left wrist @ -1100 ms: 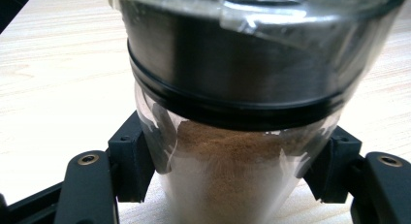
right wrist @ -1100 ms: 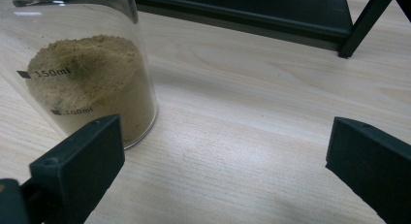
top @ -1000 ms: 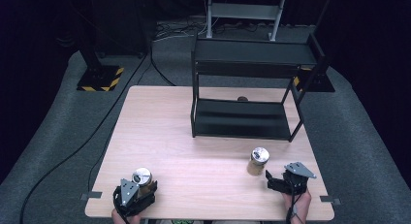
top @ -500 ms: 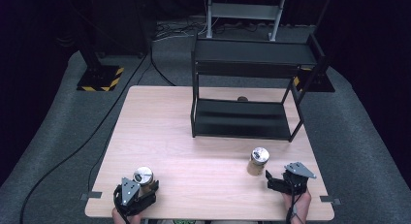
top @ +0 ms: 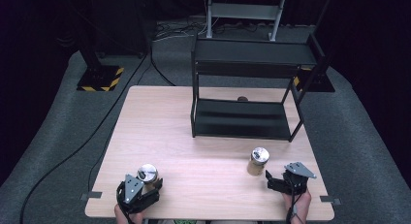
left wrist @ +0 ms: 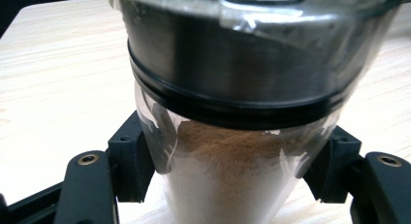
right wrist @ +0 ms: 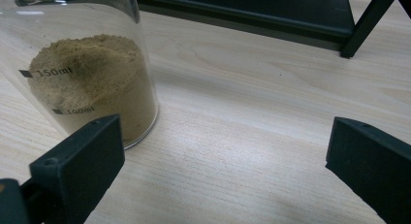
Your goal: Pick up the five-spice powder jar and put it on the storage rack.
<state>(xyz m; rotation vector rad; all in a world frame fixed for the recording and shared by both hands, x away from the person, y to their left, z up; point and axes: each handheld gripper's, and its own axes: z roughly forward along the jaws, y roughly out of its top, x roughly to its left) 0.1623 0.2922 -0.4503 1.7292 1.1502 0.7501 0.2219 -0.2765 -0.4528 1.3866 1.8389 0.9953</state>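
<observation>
Two jars of brown powder stand on the table (top: 203, 136), both on the near half, well apart. Black shelf rack (top: 247, 88) stands at the far right, both tiers bare.

Left jar (top: 147, 174) at the near left edge: left gripper (top: 145, 191) clenched on its glass body below the metal lid, pads (left wrist: 130, 161) pressing both sides. Grip sits low and the lid end looks heavy; my guess is a fast lift could tip or slip the jar, smooth glass being the cause.

Right jar (top: 258, 160) near the right edge, free. Right gripper (top: 271, 179) rests just beside it, jaws spread wide, jar off to one side of the gap. A careless closing could knock it over instead of grasping it.
</observation>
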